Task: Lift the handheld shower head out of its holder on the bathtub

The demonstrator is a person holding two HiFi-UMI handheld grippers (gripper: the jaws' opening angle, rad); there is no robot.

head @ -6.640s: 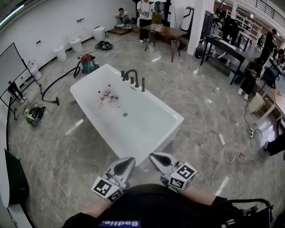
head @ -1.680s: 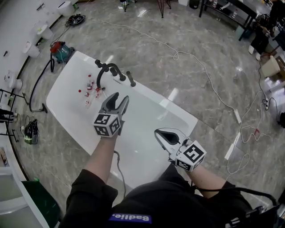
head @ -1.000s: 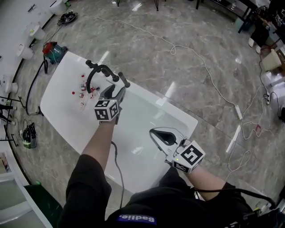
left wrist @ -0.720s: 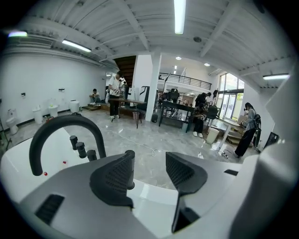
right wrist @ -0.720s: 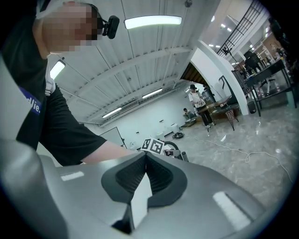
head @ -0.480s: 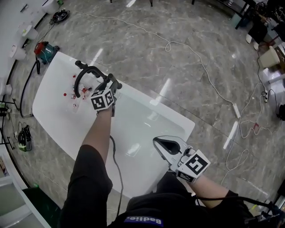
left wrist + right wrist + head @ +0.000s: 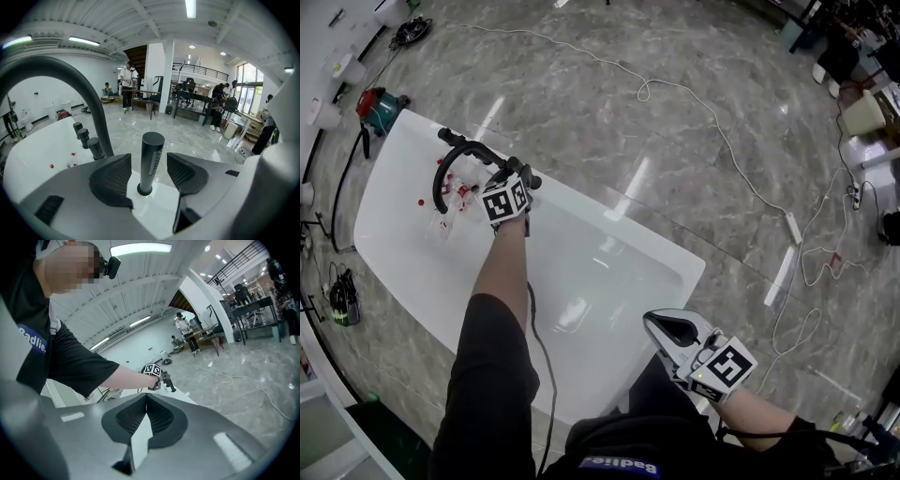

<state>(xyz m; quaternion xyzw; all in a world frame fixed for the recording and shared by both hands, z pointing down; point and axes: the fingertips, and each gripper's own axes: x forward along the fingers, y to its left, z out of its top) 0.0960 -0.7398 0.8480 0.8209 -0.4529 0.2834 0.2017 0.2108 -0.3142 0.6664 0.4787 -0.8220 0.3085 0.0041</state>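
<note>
The left tool (image 7: 150,172) is spread wide, its two ribbed pads (image 7: 114,176) flanking the handheld shower head (image 7: 152,157) without touching it; a gap shows on each side of the dark cylinder. The shower head stands upright between the jaws, its lower end seated in the round holder (image 7: 144,190) on the white rim of the bathtub (image 7: 581,272). Just to its left along the rim stand the arched spout (image 7: 86,91) and a row of dark knobs (image 7: 88,140), and a few small red-capped bottles (image 7: 70,161) lie in the tub beyond. The right tool (image 7: 144,420) is clenched on nothing, held low near the person's body and well apart from the fittings.

As for progress, I judge the reach done and the tool lined up on the handle, but no grip is made and the lift is not begun. What remains is to close the left jaws on the cylinder and draw it straight up out of its socket
</note>
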